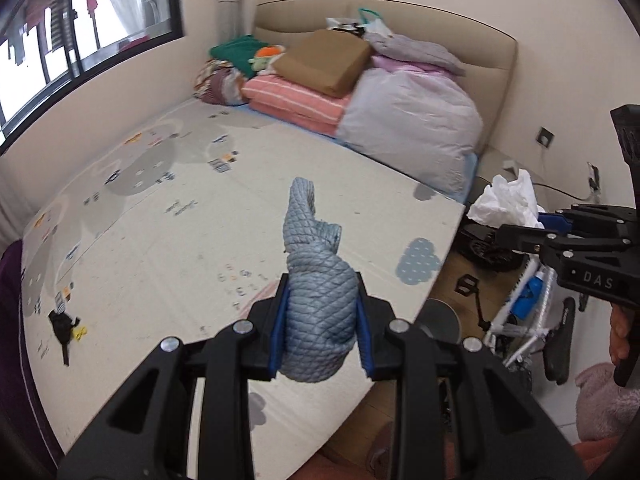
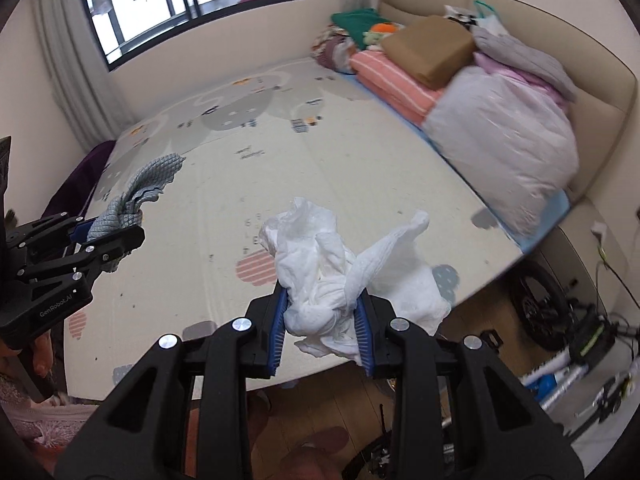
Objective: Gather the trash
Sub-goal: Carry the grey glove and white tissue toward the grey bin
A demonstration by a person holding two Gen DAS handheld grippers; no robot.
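The bicycle [image 2: 576, 352] is lying half cut off at the picture edge, below the corner of the large cream play mat printed with grey clouds [image 1: 168, 216], and the small black and yellow object [image 1: 64, 326] on the mat's left part is too small for me to identify. The window [image 2: 192, 4] is showing only washed-out shapes beyond the mat's far edge. Above the mat's near edge, the left gripper [image 1: 320, 320] is clamping a bunched grey-blue quilted cloth [image 1: 316, 280] between narrowly set blue pads. Beside it, the right gripper [image 2: 322, 320] is pinching a crumpled white tissue wad [image 2: 328, 276] the same way. Folded bedding and a brown cushion [image 1: 324, 60] are piling against the beige headboard [image 1: 440, 20] at the mat's far right.
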